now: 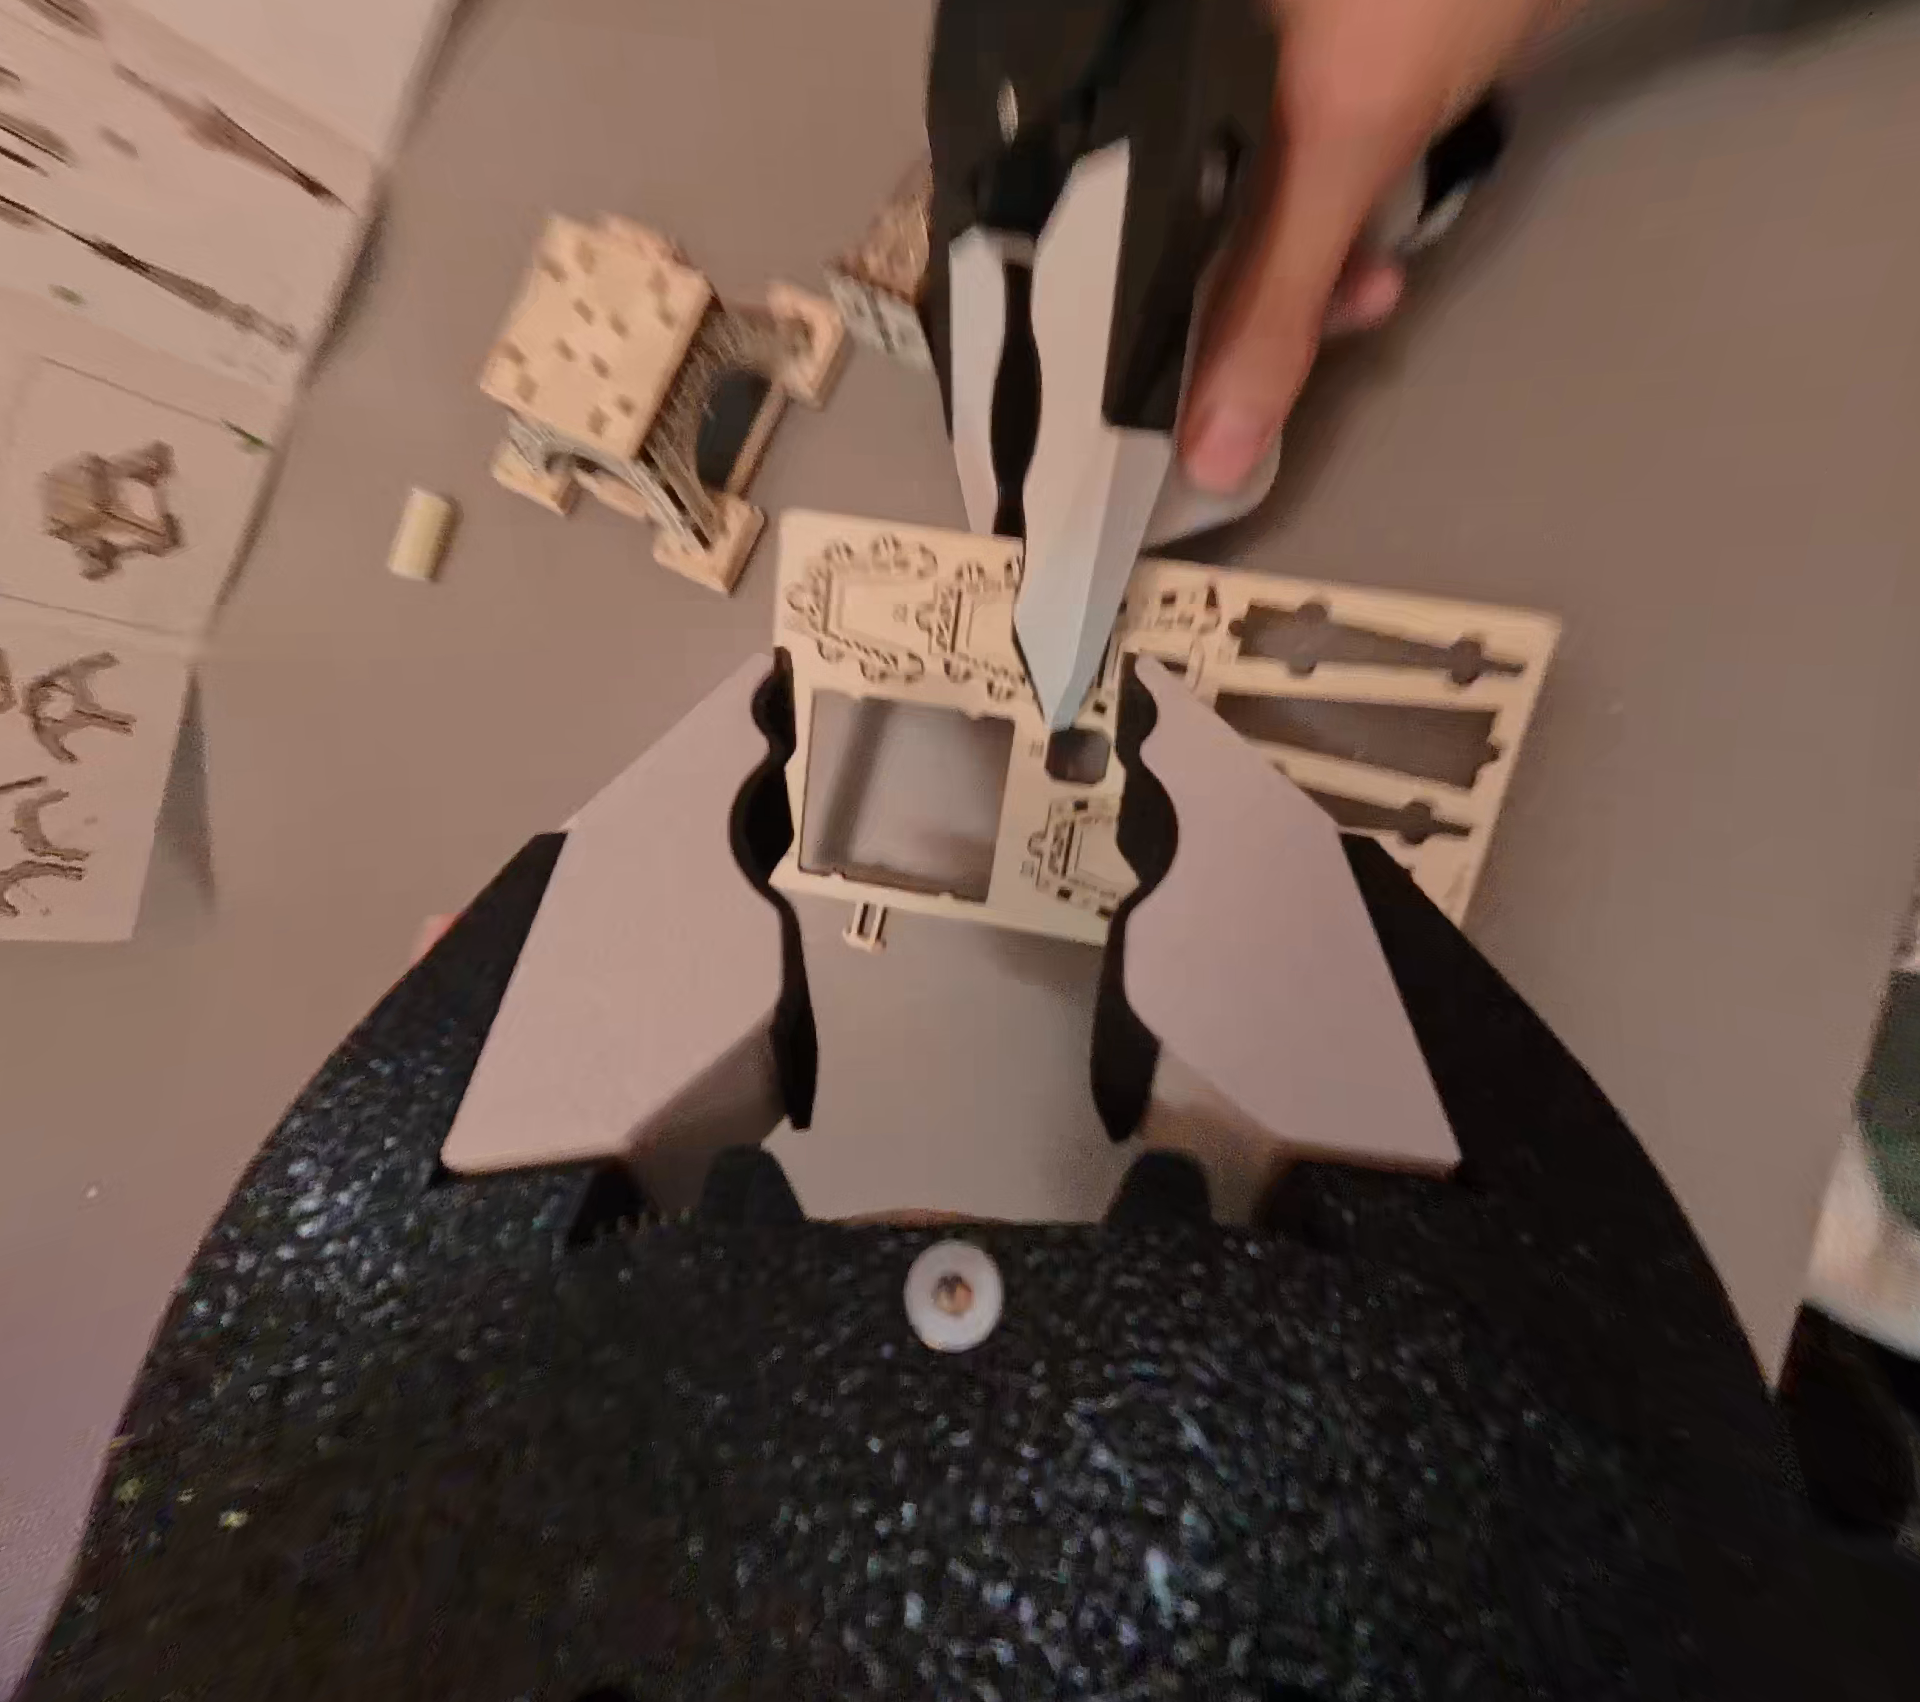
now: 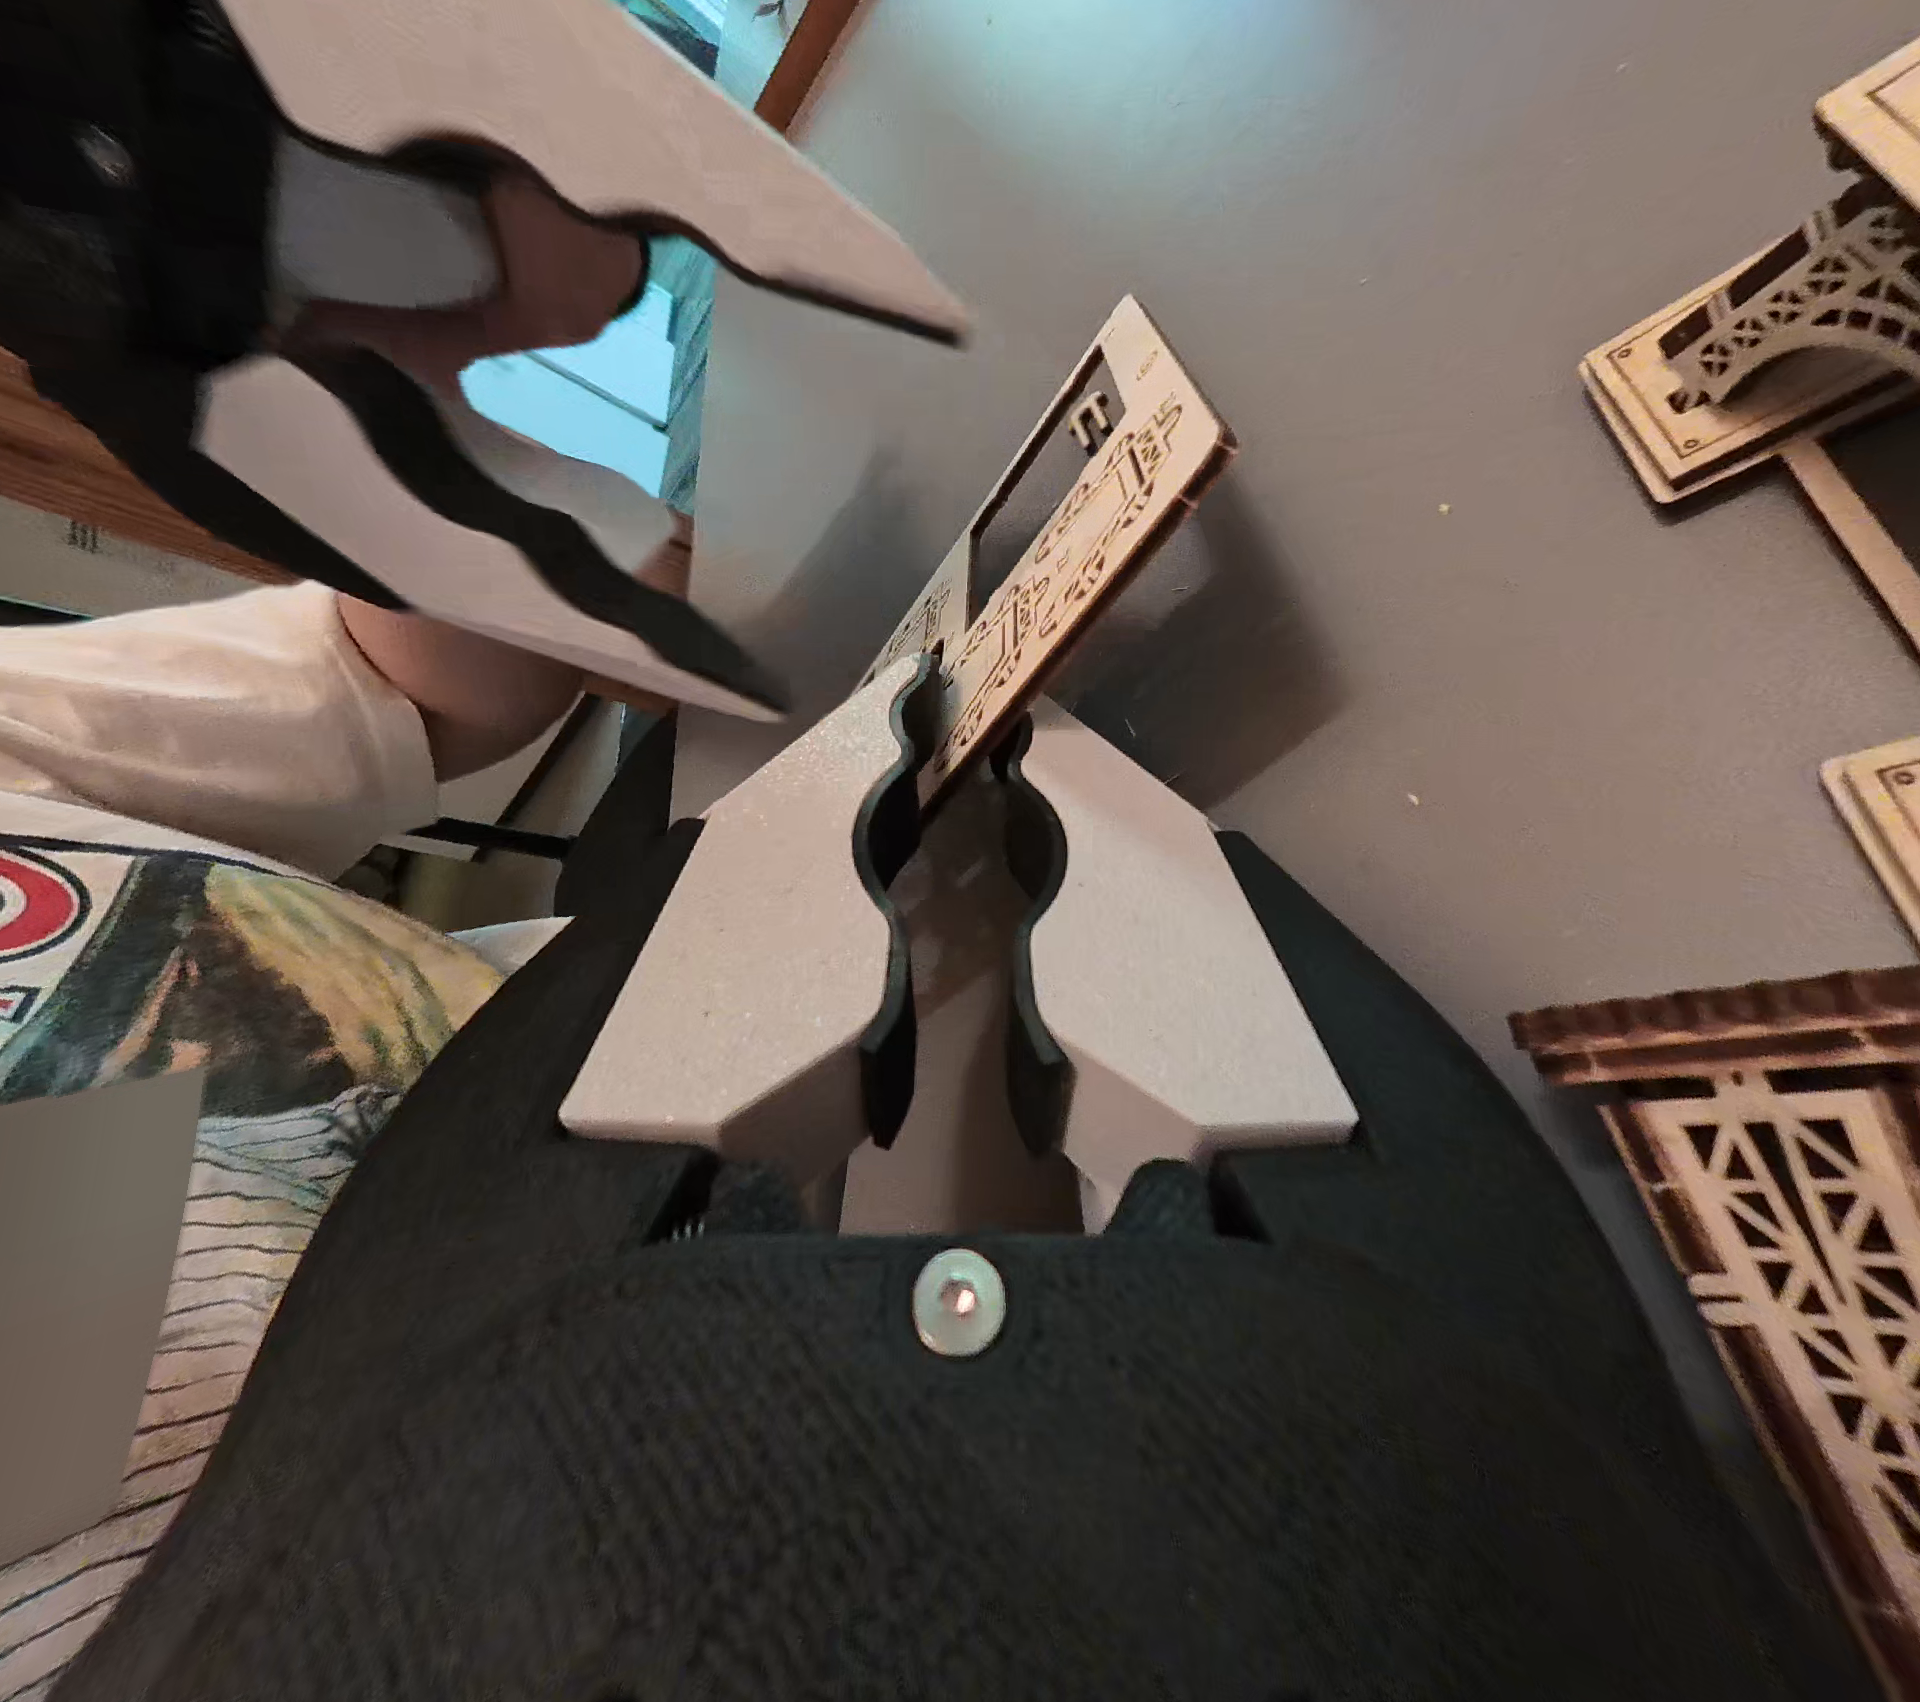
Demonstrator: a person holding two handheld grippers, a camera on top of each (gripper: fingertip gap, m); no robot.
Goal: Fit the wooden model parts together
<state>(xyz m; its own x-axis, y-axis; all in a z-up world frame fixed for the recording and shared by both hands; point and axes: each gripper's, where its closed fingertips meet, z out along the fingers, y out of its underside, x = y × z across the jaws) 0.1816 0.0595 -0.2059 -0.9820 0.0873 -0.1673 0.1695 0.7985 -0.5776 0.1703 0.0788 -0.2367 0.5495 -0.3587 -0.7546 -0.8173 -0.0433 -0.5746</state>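
A thin wooden parts sheet [image 1: 1299, 831], with cut-out holes and engraved pieces, also shows edge-on and tilted off the table in the right wrist view [image 2: 1091, 530]. My right gripper [image 2: 966, 696] is shut on one edge of it; in the left wrist view it [image 1: 1055, 707] comes down from above with a hand around it. My left gripper [image 1: 956, 676] is open, its fingers [image 1: 644, 904] either side of the sheet's near left part, and I see no contact. In the right wrist view it [image 2: 873, 520] hangs open to the sheet's left.
A part-built wooden tower base [image 1: 623, 395] and a small wooden block [image 1: 421, 532] lie on the grey table [image 1: 623, 94]. Paper instruction sheets [image 1: 156, 302] cover the left. Lattice tower sections [image 2: 1766, 343] [image 2: 1787, 1289] lie at the right. Less than 4 cm separates the two grippers' tips.
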